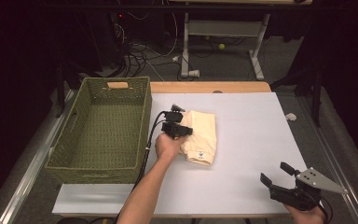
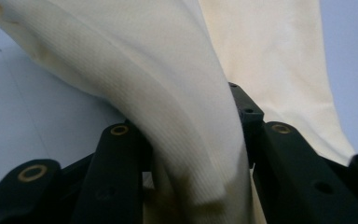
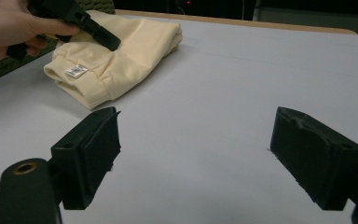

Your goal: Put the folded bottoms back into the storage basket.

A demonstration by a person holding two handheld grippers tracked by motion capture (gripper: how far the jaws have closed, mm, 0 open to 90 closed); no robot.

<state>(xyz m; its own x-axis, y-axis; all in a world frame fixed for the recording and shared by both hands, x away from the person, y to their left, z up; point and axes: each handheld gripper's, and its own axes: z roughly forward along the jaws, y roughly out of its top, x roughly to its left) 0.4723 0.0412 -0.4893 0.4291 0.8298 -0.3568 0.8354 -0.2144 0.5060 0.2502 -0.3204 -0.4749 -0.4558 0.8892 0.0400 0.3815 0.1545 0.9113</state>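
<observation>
A folded cream garment (image 1: 204, 135) lies on the white table top (image 1: 256, 135), just right of the basket. My left gripper (image 1: 182, 121) is shut on the garment's left edge. In the left gripper view a thick fold of the cream garment (image 2: 186, 107) is pinched between the two black jaws of the left gripper (image 2: 186, 123). The right gripper view shows the cream garment (image 3: 126, 51) with a small white label, and the left gripper (image 3: 91, 28) on it, held by a hand. My right gripper (image 1: 274, 171) hovers open near the front right corner; in its own view the right gripper (image 3: 196, 154) holds nothing.
A green woven basket (image 1: 98, 170) with nothing in it stands at the table's left side, right beside the garment. A small white object (image 1: 290, 116) lies at the table's right edge. Cables and a desk frame are on the floor behind.
</observation>
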